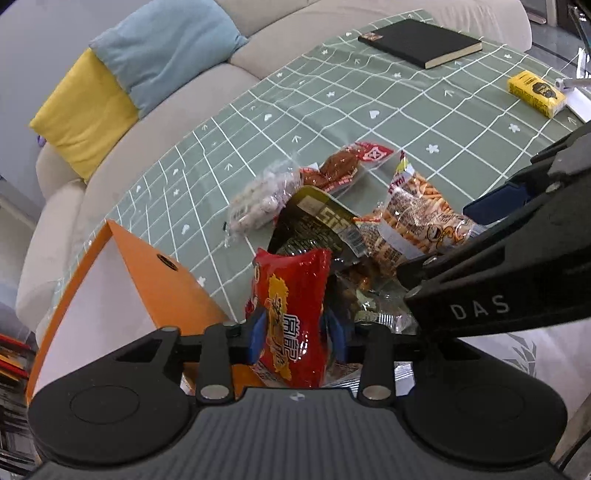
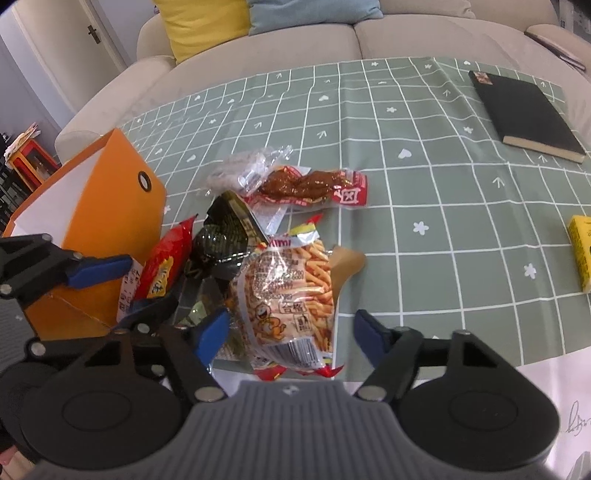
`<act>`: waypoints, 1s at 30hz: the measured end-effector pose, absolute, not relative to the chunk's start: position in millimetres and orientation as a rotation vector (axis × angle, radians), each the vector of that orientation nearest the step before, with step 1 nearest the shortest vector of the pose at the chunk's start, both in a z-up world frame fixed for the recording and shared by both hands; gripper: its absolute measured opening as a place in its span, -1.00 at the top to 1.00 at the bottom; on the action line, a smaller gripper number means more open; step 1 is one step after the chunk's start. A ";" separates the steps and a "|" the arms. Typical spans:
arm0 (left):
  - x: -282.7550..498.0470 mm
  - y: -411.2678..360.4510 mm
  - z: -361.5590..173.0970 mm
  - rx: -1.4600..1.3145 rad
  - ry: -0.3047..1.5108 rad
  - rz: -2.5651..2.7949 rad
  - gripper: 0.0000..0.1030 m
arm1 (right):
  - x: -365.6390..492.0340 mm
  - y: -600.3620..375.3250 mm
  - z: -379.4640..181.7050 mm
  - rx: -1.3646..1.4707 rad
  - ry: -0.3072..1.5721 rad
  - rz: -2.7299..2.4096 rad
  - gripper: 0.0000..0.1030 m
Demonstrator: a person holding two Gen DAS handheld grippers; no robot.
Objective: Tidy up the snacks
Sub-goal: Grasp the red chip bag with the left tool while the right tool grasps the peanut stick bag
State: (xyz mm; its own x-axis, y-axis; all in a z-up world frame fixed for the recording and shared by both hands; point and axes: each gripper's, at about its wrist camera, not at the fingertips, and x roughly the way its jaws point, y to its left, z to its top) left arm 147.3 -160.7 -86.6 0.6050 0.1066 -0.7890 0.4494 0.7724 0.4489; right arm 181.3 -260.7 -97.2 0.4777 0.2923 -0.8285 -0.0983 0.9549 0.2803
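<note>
My left gripper (image 1: pixel 297 332) is shut on a red snack packet (image 1: pixel 291 306) and holds it upright beside the open orange box (image 1: pixel 147 280). The red packet (image 2: pixel 162 266) and the left gripper (image 2: pixel 110 288) also show in the right wrist view, next to the orange box (image 2: pixel 110 206). My right gripper (image 2: pixel 291 336) is open, its blue pads on either side of the near end of a clear bag of orange stick snacks (image 2: pixel 291 291). A black packet (image 2: pixel 225 236), a brown meat snack in red wrap (image 2: pixel 310 186) and a clear bag of pale round snacks (image 2: pixel 240 171) lie behind.
The snacks lie on a green checked tablecloth (image 2: pixel 424 177). A black notebook (image 2: pixel 524 114) lies at the far right and a yellow pack (image 2: pixel 581 254) at the right edge. A beige sofa (image 2: pixel 406 33) with yellow and blue cushions stands behind the table.
</note>
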 end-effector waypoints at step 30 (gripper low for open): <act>109.7 -113.0 -20.1 0.217 0.825 -0.280 0.56 | 142.7 -255.9 -65.3 0.138 0.947 0.261 0.27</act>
State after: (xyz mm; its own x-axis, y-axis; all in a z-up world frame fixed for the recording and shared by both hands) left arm 109.7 -113.0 -20.1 0.6451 -0.1601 -0.7471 0.3278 0.9412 0.0813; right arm 142.7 -255.9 -65.3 0.5559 0.2800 -0.7827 -0.1601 0.9600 0.2298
